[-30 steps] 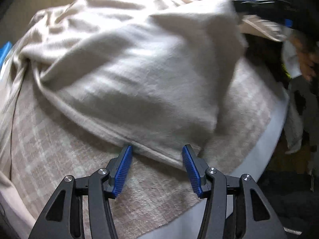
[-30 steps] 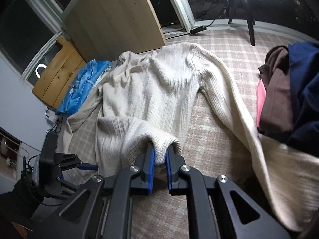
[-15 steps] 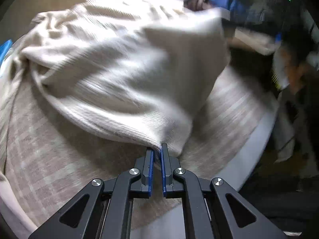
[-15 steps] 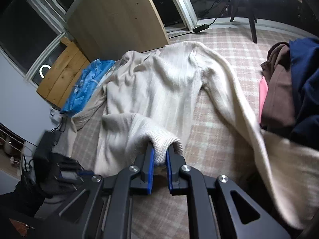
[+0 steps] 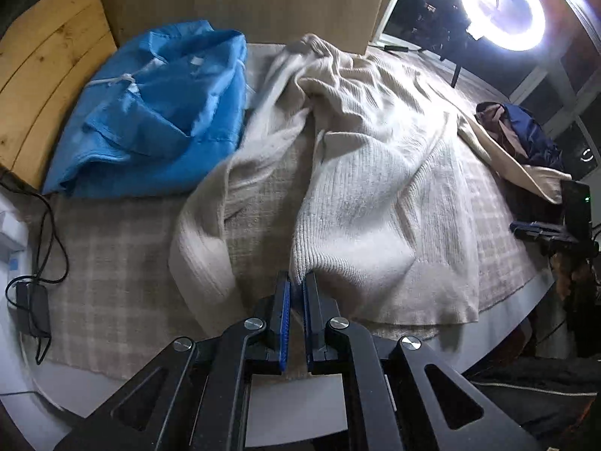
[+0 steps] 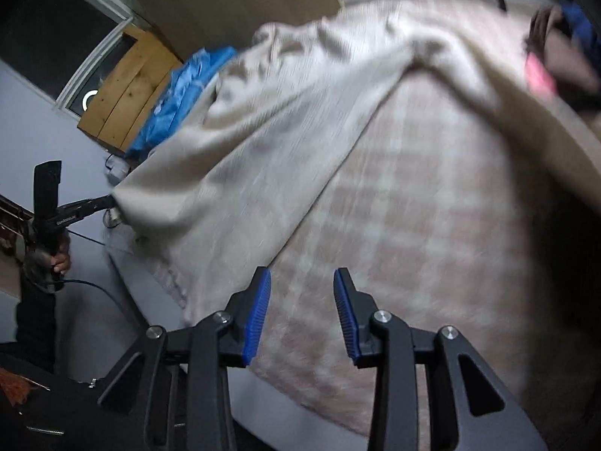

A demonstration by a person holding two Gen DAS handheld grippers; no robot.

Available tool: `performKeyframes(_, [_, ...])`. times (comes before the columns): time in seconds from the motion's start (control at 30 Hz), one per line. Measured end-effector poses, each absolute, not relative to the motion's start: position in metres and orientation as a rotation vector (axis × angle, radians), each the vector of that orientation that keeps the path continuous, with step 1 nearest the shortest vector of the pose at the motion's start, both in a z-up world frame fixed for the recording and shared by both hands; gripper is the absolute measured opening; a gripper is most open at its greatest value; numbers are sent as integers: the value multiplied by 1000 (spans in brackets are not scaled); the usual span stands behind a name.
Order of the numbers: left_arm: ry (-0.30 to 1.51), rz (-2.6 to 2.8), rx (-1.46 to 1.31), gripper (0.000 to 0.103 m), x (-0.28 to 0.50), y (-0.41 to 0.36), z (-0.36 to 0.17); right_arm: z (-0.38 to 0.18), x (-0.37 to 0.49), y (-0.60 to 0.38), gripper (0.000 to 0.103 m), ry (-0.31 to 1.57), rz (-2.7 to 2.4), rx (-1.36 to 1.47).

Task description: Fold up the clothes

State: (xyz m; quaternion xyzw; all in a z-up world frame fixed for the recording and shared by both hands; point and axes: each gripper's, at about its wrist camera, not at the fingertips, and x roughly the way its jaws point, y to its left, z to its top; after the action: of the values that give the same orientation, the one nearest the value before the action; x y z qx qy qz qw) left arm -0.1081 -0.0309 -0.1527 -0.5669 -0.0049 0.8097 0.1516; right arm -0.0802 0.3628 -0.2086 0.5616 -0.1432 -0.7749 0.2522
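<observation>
Cream sweater (image 5: 379, 188) lies spread on the plaid-covered table (image 5: 112, 263); left gripper (image 5: 295, 293) pinches its hem corner, right gripper (image 6: 302, 293) hangs wide apart, holding nothing, beside it

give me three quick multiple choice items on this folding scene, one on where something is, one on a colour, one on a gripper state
1. Where does the blue garment lie relative to the cream sweater in the left wrist view?
A. to its left
B. on top of it
C. to its right

2. What colour are the pads on the gripper fingers?
A. red
B. blue
C. green

3. What is the state of the right gripper?
A. shut on the sweater
B. shut on nothing
C. open, holding nothing

Answers:
1 A, it lies by the wooden board left of the sweater.
2 B, both views show blue pads.
3 C, its jaws stand apart over the checked cover, while the left gripper pinches the sweater's hem.
</observation>
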Motion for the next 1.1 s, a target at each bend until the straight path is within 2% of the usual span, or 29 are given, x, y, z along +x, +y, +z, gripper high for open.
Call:
performKeyframes(0.17, [28,2283,-1637,5,-113,-21,-154,-220,-71,321,35,-384,-2001,1514])
performKeyframes(0.3, [45,2268,-1627,5,-113,-28,-151,-233,-72,296,40,-472,-1928,1551])
performKeyframes(0.4, [44,2259,-1624,5,-114,-32,-151,-242,-74,274,40,-377,-1977,1571])
performKeyframes(0.43, [43,2257,-1620,5,-114,-32,-150,-243,-73,272,37,-362,-1995,1531])
performKeyframes(0.47, [41,2255,-1616,5,-114,-32,-149,-244,-73,271,19,-351,-2008,1497])
performKeyframes(0.5, [39,2252,-1612,5,-114,-32,-148,-246,-76,272,8,-378,-1991,1514])
performKeyframes(0.53, [23,2242,-1590,5,-112,-30,-143,-247,-78,275,8,-406,-1975,1528])
performKeyframes(0.6, [-11,2220,-1542,5,-106,-25,-131,-229,-78,294,8,-469,-1974,1502])
performKeyframes(0.8, [-7,2079,-1423,5,-74,18,-108,-100,-50,388,6,-262,-2261,1382])
performKeyframes(0.93, [7,1998,-1506,5,-69,29,-141,-100,-42,408,6,-186,-2315,1483])
performKeyframes(1.1, [6,1984,-1675,5,-70,11,-186,-171,-44,398,8,-227,-2194,1664])
